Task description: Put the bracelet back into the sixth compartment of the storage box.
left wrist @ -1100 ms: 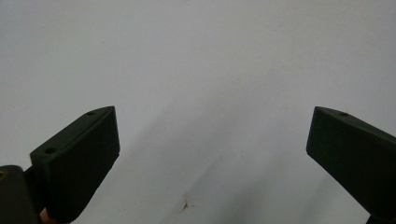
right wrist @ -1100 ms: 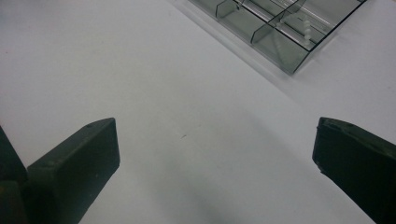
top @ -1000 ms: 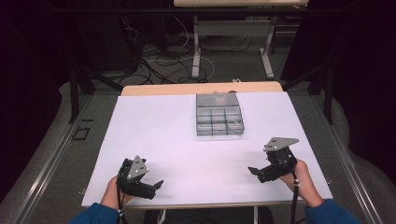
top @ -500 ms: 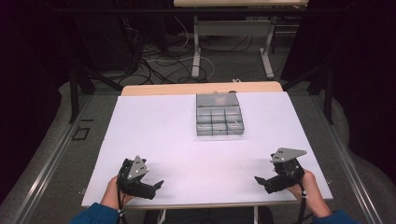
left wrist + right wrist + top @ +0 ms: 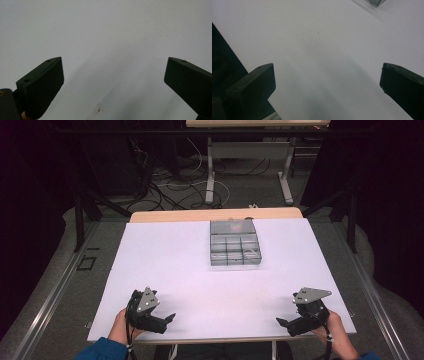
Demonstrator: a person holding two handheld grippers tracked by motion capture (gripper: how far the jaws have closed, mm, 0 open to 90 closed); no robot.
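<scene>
Both tongs (image 5: 170,319) (image 5: 281,322) nearer the table edge

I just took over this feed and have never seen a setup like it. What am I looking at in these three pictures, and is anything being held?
No robot arm here: a person holds a two-jaw claw in each hand at the near edge of a white table. The high view looks down from above: the left claw at lower left, the right claw at lower right. The other two pictures come from cameras riding on each claw, looking along its black jaws at the bare tabletop. Both claws are open and hold nothing. A clear compartment box sits toward the far side, well away from both; what lies in it is too small to tell.
</scene>
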